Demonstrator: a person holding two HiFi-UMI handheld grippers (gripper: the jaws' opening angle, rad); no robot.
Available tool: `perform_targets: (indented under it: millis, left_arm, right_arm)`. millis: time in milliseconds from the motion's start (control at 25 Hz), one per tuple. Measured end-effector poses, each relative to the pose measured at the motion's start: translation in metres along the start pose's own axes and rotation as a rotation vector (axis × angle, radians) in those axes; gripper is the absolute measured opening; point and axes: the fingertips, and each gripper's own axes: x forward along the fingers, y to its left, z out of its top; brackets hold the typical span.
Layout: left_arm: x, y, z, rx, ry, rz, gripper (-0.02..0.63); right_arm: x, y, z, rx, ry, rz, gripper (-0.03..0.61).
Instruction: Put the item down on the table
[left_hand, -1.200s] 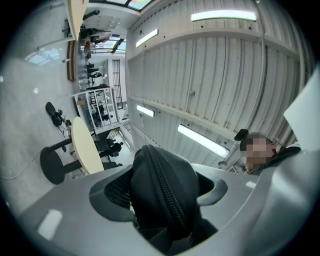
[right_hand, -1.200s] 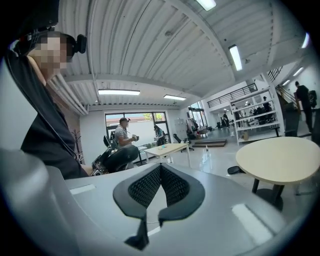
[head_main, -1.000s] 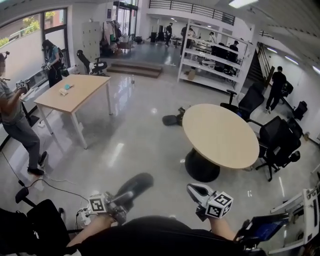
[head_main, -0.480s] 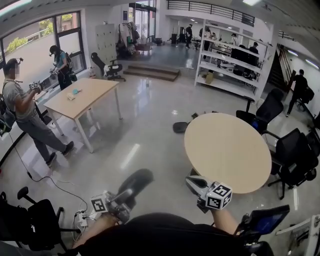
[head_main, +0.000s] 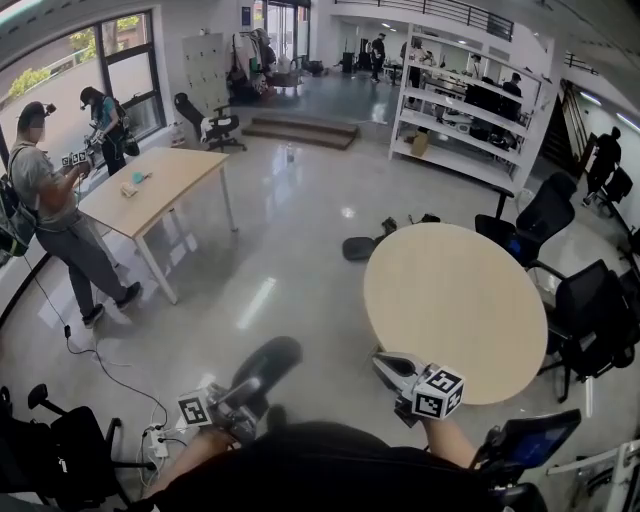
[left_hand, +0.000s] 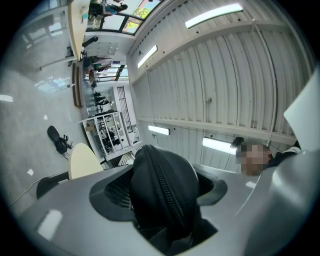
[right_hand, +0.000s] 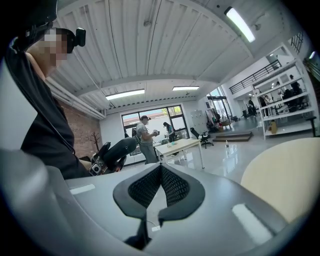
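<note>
A black oval zippered case (head_main: 264, 364) is clamped between the jaws of my left gripper (head_main: 246, 392) and sticks forward and up, low in the head view. In the left gripper view the case (left_hand: 165, 192) fills the gap between the jaws of the left gripper (left_hand: 162, 205). My right gripper (head_main: 388, 367) is shut with nothing in it; its pads (right_hand: 172, 187) meet at the tip. It hovers at the near edge of the round beige table (head_main: 455, 300), which also shows at the right in the right gripper view (right_hand: 285, 172).
A rectangular wooden table (head_main: 150, 185) stands far left with a person (head_main: 50, 200) beside it. Black office chairs (head_main: 590, 310) ring the round table's right side. Another chair (head_main: 60, 450) and a power strip (head_main: 158, 440) are at lower left. White shelves (head_main: 470, 110) stand behind.
The whole view has moved forward: the round table is nearer and more central. Both grippers kept their places low in the view, the case still in the left one.
</note>
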Motion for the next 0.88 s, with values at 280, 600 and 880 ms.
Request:
perform_targets:
  millis: [280, 600, 880]
  left_arm:
    - [0.017, 0.082, 0.098, -0.062, 0.016, -0.061, 0.318]
    - [0.03, 0.141, 0.293, -0.029, 0.075, -0.113, 0.316]
    - [0.044, 0.204, 0.387, -0.043, 0.085, -0.107, 0.316]
  right_arm:
    - [0.085, -0.063, 0.016, -0.014, 0.021, -0.092, 0.014]
    - [0.256, -0.112, 0.093, -0.035, 0.001, -0.139, 0.014]
    - [0.341, -0.161, 0.127, -0.052, 0.005, -0.162, 0.014]
